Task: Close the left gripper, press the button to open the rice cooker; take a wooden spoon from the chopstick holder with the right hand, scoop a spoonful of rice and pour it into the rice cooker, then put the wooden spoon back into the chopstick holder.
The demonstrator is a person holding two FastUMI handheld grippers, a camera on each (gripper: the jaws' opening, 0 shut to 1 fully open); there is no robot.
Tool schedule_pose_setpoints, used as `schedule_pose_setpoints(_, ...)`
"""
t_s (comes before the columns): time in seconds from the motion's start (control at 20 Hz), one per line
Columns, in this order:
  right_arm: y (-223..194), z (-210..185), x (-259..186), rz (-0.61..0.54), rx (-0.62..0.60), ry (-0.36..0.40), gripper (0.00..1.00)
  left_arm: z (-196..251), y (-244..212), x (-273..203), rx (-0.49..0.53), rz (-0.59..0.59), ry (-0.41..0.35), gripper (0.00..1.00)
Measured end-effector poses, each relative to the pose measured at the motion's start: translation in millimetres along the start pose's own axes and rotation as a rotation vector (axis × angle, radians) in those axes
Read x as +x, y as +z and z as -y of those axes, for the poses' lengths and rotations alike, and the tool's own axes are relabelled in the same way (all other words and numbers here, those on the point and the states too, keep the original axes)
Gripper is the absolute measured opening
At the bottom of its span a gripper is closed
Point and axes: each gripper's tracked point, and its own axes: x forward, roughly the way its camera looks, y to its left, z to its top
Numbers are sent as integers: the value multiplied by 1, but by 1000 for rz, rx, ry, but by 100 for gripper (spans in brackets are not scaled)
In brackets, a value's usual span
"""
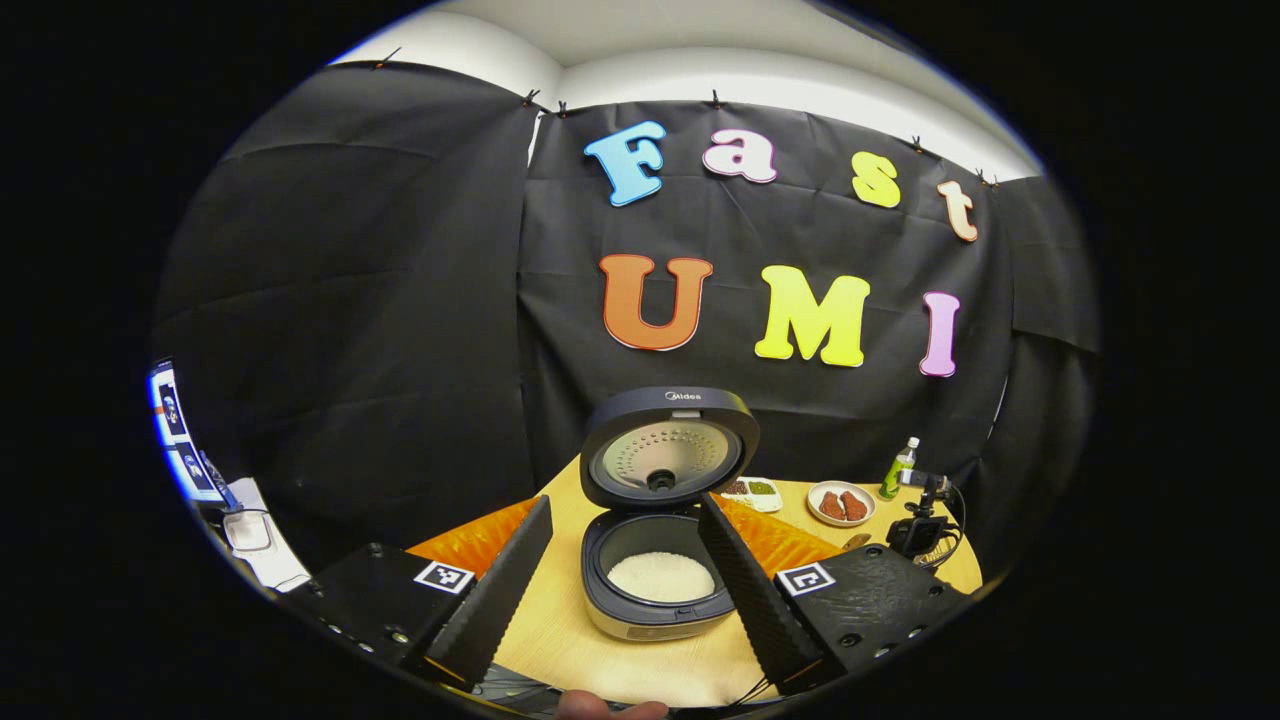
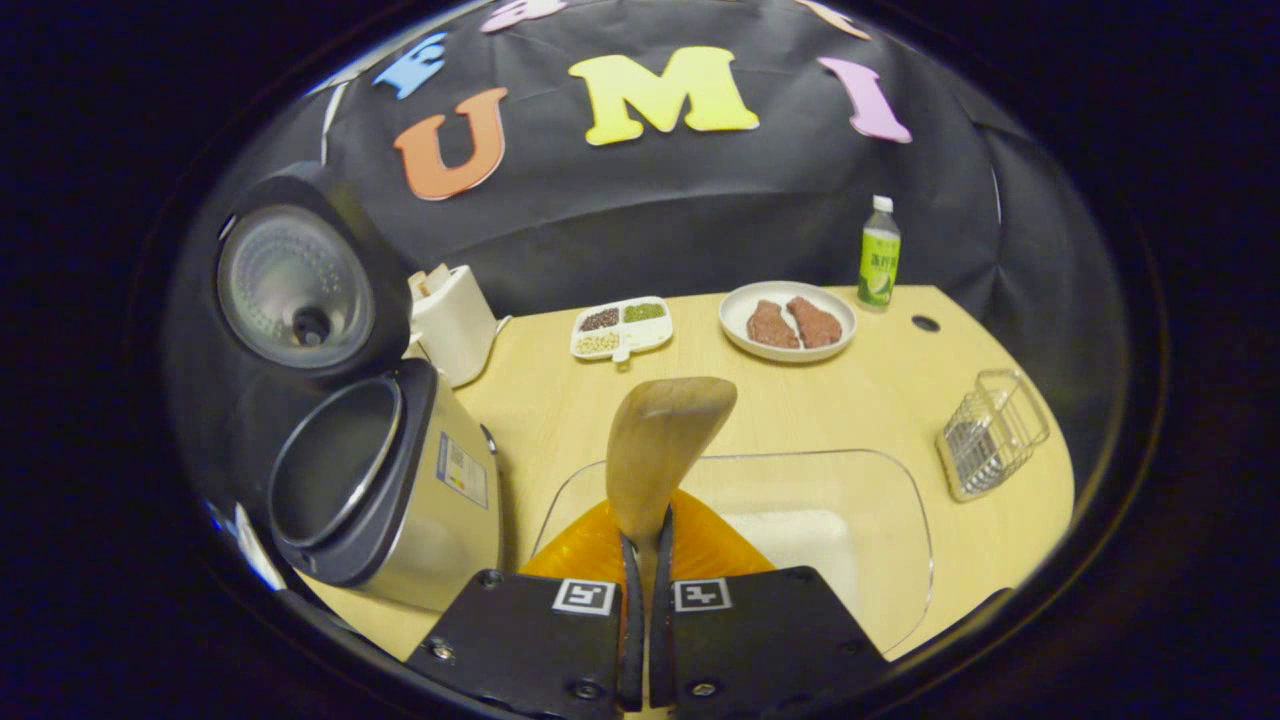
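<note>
Right gripper [image 2: 647,560] jaws pinched the wooden spoon [image 2: 660,450] low on its handle; it could twist and spill rice beside the rice cooker [image 2: 385,490]. Left gripper [image 1: 625,575] jaws stood spread.

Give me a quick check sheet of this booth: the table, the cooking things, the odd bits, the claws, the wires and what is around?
Surface: pale wooden table, orange mat under the clear dish.
Job's things: dark-lidded silver rice cooker open, white rice inside; clear glass dish of rice; light wooden spoon; wire mesh chopstick holder at the right edge, nothing visibly in it.
Clutter: white divided tray of beans; white plate with two brown pieces; green bottle; white container.
Claws: left claw open, facing the cooker; right claw shut on the spoon's handle.
Cables: black cable by a small black device.
Surroundings: black cloth wall.
</note>
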Motion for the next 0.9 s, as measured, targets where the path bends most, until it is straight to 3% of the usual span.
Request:
schedule_pose_setpoints(0.3, -1, 11, -7, -53, 276, 94, 8, 10, 6, 2, -1, 27, -26, 95)
schedule_pose_setpoints(0.9, 37, 51, -44, 54, 459, 167, 8, 42, 13, 19, 21, 55, -96, 95)
